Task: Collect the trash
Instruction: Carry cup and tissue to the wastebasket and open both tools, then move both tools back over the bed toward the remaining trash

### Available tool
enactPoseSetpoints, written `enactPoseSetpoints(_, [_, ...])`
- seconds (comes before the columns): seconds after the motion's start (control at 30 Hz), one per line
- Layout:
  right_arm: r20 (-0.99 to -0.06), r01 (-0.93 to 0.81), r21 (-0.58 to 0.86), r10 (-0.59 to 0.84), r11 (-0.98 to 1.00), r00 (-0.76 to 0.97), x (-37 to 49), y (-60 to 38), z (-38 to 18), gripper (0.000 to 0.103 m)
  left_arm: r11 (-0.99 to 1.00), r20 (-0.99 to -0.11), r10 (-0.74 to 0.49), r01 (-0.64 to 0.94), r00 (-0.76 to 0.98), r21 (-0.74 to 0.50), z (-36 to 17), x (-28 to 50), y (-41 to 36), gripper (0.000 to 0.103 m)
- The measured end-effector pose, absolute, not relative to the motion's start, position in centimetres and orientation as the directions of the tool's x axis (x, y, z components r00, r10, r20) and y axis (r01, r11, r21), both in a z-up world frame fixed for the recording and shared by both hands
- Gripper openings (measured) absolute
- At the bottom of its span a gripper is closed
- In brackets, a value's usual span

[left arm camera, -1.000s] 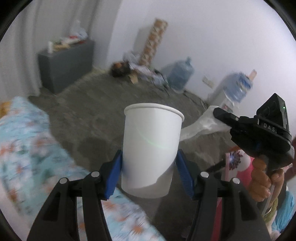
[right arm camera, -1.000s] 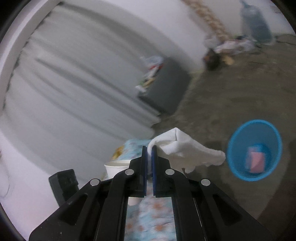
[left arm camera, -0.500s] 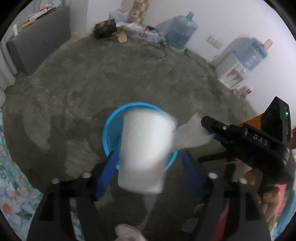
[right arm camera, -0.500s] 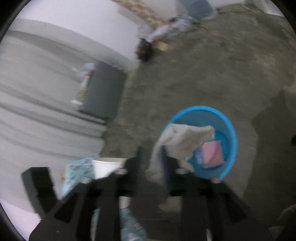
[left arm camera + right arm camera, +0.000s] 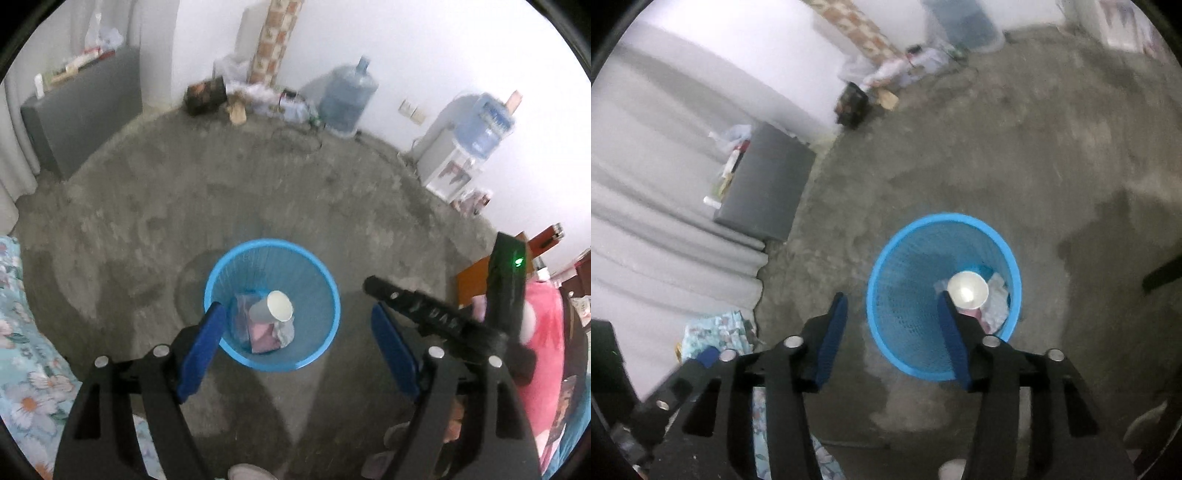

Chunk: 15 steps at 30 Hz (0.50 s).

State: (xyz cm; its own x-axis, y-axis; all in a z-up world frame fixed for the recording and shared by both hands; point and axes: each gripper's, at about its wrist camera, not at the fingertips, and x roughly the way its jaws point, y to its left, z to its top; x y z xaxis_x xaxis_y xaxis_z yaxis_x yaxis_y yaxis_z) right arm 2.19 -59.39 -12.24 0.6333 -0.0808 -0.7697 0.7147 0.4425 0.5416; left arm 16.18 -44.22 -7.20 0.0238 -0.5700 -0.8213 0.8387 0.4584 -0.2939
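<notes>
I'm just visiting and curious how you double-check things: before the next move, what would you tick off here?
1. Paper cup inside the blue bin: ok, it lies on the other trash.
2. White tissue in the bin: ok, beside the cup.
3. Left hand-held gripper empty: ok, jaws wide apart, nothing between them.
4. Right hand-held gripper empty: ok, open above the bin.
5. Bin upright on the floor: ok.
6. More trash left to collect nearby: cannot tell; the clutter by the far wall is too blurred to judge.
</notes>
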Motion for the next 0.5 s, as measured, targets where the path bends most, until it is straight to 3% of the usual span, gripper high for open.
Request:
enactPoseSetpoints(0.27, [-0.710, 0.592, 0.462, -0.124, 0.660, 0.693, 3.9, -51.9, -4.7, 0.069, 0.471, -0.756, -0.643, 0.841, 0.122, -0.266, 0.5, 14.6, -36.0, 0.085])
enactPoseSetpoints(0.5, [-0.631, 0.391, 0.501, 0.016, 0.772, 0.776, 3.6, -46.4, 0.4, 0.071, 0.543, -0.693, -0.667, 0.815, 0.273, -0.201, 5.6, 13.1, -22.9, 0.089])
